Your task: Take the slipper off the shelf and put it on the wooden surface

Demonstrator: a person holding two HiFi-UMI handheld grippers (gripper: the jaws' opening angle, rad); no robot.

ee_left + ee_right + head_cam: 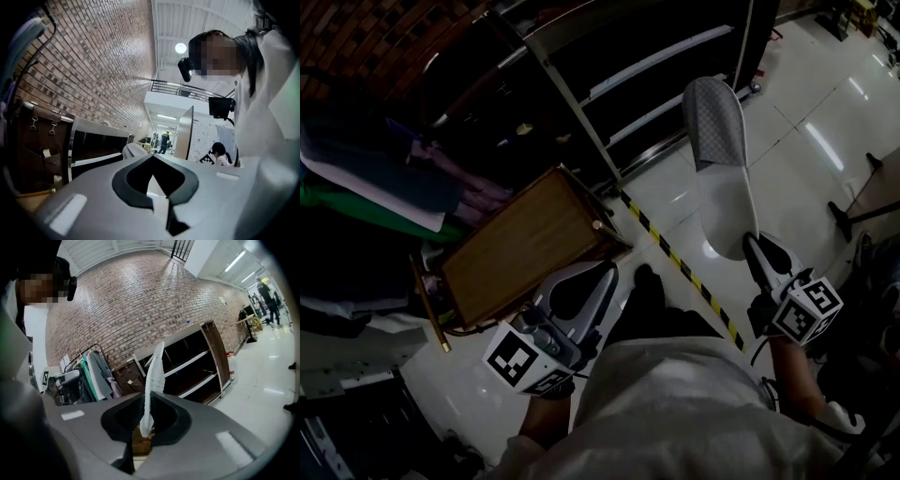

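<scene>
My right gripper (pixel 753 242) is shut on the slipper (pixel 717 141), pinching the edge of its white sole at the heel end. Its grey quilted toe points up and away over the glossy floor. In the right gripper view the slipper (pixel 153 380) stands edge-on between the closed jaws of the right gripper (pixel 146 427). The wooden surface (pixel 520 248), a brown board with a raised rim, lies left of centre. My left gripper (pixel 607 269) hovers at its near right corner, shut and holding nothing; in its own view the left gripper (pixel 152 158) has its tips together. The dark metal shelf (pixel 656 56) stands behind.
A rack of hanging clothes (pixel 384 178) crowds the left side, seen also as garments (pixel 93 371) in the right gripper view. Yellow-black floor tape (pixel 675 262) runs diagonally past the board. Dark stand legs (pixel 853 211) sit on the floor at the right.
</scene>
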